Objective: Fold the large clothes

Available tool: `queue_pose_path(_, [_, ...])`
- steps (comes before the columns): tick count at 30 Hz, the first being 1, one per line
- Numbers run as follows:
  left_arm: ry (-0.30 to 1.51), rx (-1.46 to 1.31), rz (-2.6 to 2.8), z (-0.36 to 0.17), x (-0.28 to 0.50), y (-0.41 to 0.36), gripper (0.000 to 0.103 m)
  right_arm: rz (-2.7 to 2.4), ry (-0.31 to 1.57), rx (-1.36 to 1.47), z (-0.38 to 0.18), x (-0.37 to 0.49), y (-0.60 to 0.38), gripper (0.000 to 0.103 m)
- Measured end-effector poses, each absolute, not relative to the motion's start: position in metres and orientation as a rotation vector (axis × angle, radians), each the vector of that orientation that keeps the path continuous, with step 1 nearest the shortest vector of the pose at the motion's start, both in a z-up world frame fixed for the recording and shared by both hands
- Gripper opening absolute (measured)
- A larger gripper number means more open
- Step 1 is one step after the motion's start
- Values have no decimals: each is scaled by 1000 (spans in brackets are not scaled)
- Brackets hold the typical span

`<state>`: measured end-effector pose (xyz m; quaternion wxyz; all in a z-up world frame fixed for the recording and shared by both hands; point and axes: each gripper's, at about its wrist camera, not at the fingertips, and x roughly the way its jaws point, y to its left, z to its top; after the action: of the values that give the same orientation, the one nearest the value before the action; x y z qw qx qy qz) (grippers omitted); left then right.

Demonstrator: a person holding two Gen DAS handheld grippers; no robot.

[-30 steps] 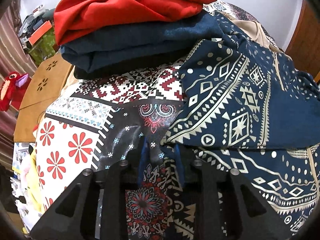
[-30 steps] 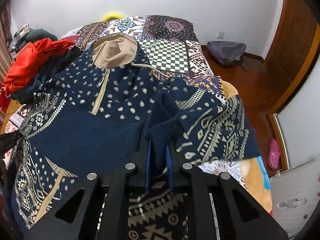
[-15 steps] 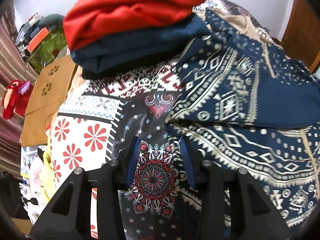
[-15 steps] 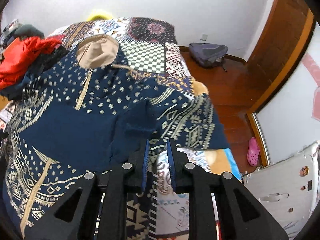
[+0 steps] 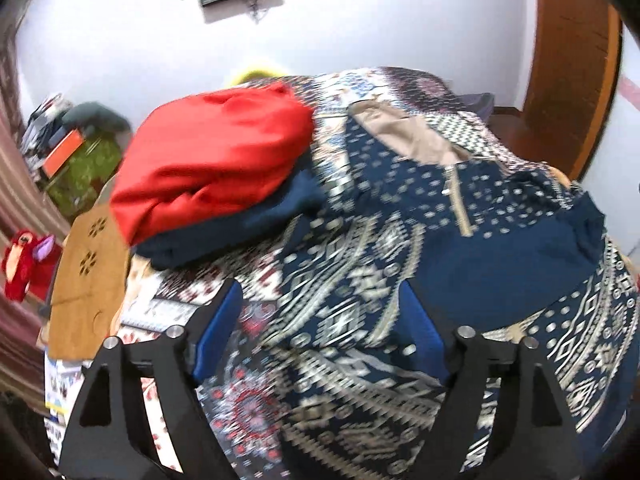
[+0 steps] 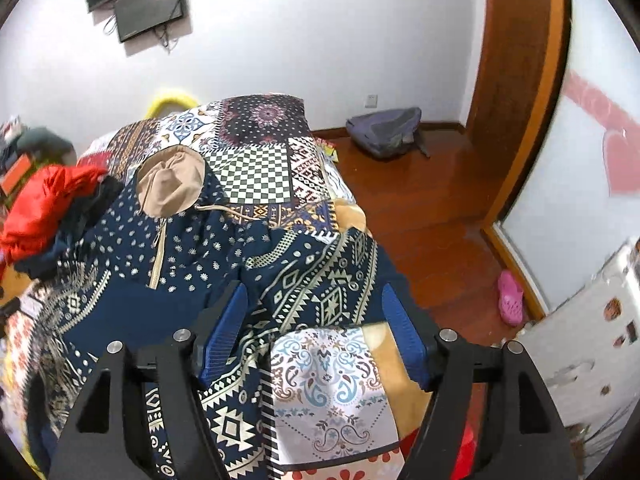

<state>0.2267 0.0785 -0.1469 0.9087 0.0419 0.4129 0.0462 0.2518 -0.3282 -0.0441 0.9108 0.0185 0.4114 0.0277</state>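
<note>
Navy patterned hoodie spread front-up across patchwork bedspread, tan-lined hood toward far wall, both sleeves folded inward over chest. Left gripper above left sleeve, jaws just opened wide, holding nothing. Right gripper above right sleeve, jaws likewise just opened wide, empty. Red garment stacked on dark blue one beside hoodie's left shoulder.

Your right gripper has just been opening and hangs spread, empty, above the navy patterned hoodie, which lies flat on the patchwork bedspread, sleeve folded across.
</note>
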Motion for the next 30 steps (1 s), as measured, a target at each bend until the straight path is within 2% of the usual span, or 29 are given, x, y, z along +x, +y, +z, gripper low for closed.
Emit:
queue_pose_path(10, [913,97,6,-178,272,28,82,24,984,296,-99,278,-387,67])
queue_pose_path(18, [975,65,32,-204,289,34,82,4,1112,580,-158,315,-424,67])
queue_pose_path(28, [1026,31,94,-225,296,55,82,-87,1091,677,-188,344,-438,67])
queue_pose_path(29, [1027,26,95,-225,296,56,82,-94,1083,659,-188,346,-436,64])
queue_pose_path(30, [1027,24,96,-225,295,57,82,-100,1080,637,-187,348,-435,56])
